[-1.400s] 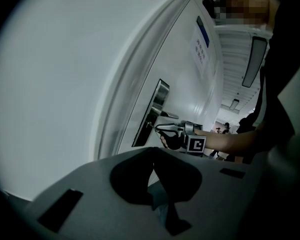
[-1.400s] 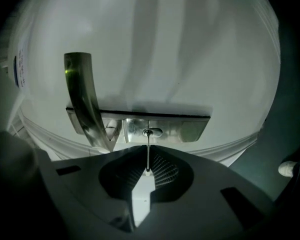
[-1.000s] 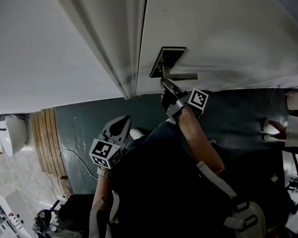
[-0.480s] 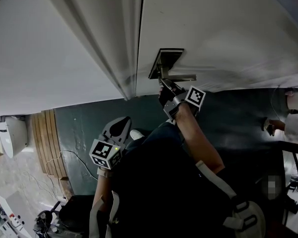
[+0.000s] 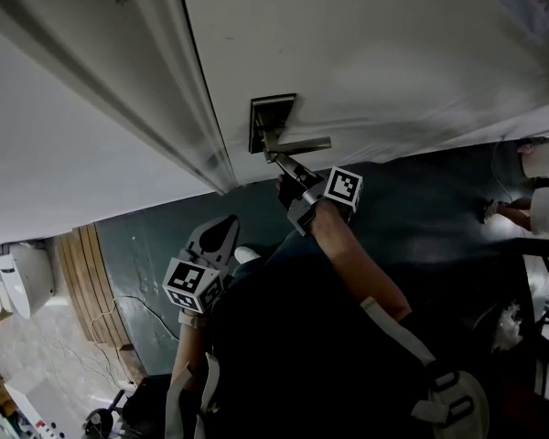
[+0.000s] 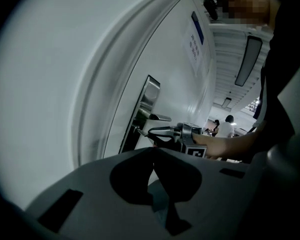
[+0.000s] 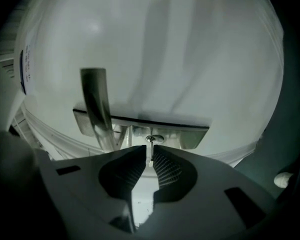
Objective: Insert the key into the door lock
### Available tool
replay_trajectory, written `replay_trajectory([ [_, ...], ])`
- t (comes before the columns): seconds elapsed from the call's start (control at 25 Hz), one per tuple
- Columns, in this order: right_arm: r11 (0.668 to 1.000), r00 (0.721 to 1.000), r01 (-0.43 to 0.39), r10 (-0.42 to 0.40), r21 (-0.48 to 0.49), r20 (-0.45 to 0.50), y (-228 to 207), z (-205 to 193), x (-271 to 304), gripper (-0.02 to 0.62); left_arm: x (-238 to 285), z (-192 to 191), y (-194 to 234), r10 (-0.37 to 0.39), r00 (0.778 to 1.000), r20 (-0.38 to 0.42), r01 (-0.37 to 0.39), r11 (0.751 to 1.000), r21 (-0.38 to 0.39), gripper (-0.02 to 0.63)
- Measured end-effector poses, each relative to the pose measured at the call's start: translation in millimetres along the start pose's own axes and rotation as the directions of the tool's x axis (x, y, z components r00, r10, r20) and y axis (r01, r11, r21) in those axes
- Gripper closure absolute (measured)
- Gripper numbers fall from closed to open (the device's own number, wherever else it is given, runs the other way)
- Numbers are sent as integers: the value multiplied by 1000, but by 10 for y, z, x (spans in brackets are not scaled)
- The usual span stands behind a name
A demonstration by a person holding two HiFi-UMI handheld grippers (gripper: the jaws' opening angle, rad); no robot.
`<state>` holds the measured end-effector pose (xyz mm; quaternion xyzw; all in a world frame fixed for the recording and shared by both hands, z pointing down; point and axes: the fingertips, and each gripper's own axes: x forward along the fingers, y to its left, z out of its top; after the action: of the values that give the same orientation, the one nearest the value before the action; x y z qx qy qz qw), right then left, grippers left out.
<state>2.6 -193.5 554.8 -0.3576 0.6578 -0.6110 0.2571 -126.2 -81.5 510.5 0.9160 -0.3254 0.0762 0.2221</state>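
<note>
Right gripper (image 7: 149,158) clamped the key (image 7: 150,146), tip seemingly just at the lock (image 7: 154,138) under the handle (image 7: 95,101). Best kept square to the door (image 7: 190,59), pushed straight, no twist. Left gripper (image 6: 153,153) hung closed, holding nothing.

Door (image 5: 393,44): white. Lock plate (image 5: 269,117) and key (image 7: 150,147): silver. Floor (image 5: 430,199), 3 o'clock: dark teal. Left gripper (image 5: 223,230): grey, cube marker black-and-white squares. Right gripper (image 5: 282,161): likewise.
</note>
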Motion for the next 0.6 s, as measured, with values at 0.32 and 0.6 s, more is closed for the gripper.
replay_trajectory([
  [0.32,990,993,67,-53,-127,104,121,460,-620,560,447,168,-229,-116,993,-17,116,993,34,598],
  [0.6,944,977,154,-100,-293,190,275,843,-1228,561,863,364,-483,-203,979,-20,204,976,71,598],
])
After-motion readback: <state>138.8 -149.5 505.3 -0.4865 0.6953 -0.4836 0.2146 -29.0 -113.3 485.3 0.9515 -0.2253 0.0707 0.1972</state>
